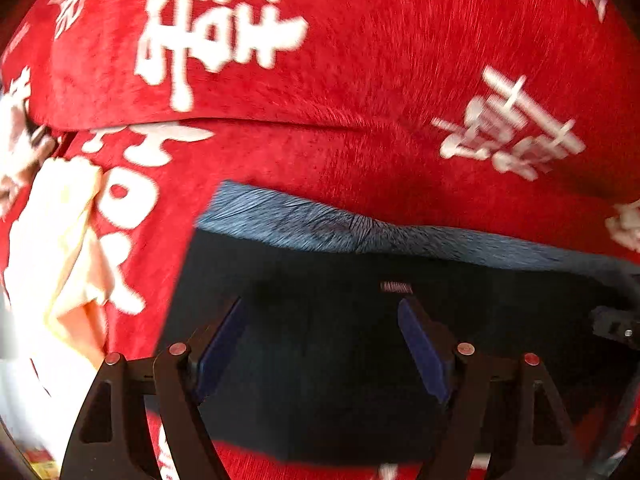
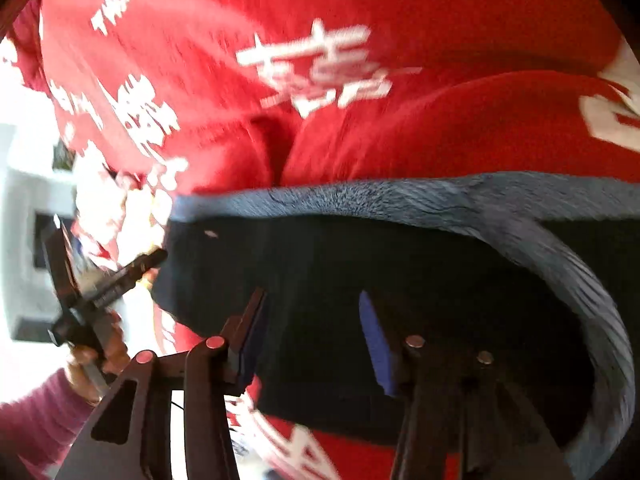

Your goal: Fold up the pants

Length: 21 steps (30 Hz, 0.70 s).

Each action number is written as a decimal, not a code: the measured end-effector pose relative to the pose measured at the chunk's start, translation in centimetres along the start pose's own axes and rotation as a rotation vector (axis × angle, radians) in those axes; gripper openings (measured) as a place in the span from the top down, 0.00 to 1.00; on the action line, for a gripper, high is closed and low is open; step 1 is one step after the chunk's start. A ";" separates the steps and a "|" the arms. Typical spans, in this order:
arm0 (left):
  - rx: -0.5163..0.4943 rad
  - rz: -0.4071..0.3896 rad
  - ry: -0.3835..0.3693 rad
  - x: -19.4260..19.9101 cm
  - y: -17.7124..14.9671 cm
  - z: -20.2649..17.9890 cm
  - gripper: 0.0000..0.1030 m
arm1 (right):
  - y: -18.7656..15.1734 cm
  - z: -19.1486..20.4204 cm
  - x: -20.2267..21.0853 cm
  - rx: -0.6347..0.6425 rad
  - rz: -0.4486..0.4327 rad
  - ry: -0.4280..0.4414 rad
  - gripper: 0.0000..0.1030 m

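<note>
Over a red blanket (image 1: 400, 80) printed with white characters, dark pants (image 1: 340, 360) lay flat, grey-blue ribbed waistband (image 1: 320, 224) at the far edge. Left claw (image 1: 324, 344) and right claw (image 2: 312, 340) both hovered with fingers apart, nothing gripped. Likely best: pinch the fabric's edge squarely, both sides level, then lift evenly. A cream cloth (image 1: 64, 240) lay beside. Frames blurred; room beyond unclear.
</note>
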<state>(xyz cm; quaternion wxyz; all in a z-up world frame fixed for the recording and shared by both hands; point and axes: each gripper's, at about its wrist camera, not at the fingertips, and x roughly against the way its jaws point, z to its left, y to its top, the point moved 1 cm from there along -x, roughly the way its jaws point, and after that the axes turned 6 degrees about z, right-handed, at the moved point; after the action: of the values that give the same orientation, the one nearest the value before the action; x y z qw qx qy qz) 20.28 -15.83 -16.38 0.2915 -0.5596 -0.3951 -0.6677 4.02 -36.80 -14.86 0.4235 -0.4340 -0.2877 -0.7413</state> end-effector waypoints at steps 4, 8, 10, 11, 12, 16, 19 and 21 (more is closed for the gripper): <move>0.032 -0.001 0.108 -3.1 1.2 -0.8 0.23 | 2.5 -2.1 -0.7 -0.005 -0.028 -0.048 0.52; 0.023 0.043 0.114 -2.2 0.8 -0.8 0.24 | 3.4 -5.3 3.6 -0.145 -0.160 -0.052 0.52; 0.001 0.057 0.123 -1.1 -0.1 -1.0 0.24 | 2.8 -6.8 5.7 -0.217 -0.199 0.031 0.47; -0.017 0.058 0.129 -0.4 -0.7 -1.3 0.24 | 2.2 -7.2 6.6 -0.227 -0.215 0.037 0.44; -0.030 0.061 0.131 0.1 -1.2 -1.5 0.24 | 1.3 -7.5 7.6 -0.231 -0.223 0.043 0.39; -0.100 0.091 0.111 2.4 -4.1 -3.6 0.24 | -2.9 -8.2 9.7 -0.266 -0.215 0.101 0.38; -0.150 0.116 0.062 3.6 -6.0 -6.0 0.24 | -7.1 -8.7 11.0 -0.302 -0.209 0.125 0.38; -0.183 0.128 0.026 4.1 -6.7 -7.5 0.24 | -9.6 -9.1 11.6 -0.332 -0.211 0.138 0.38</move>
<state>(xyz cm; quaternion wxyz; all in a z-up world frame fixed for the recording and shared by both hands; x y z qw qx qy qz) 9.95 -18.56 -14.19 0.2864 -0.5991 -0.2922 -0.6883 -11.08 -43.89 -9.32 0.2847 -0.4136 -0.1757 -0.8468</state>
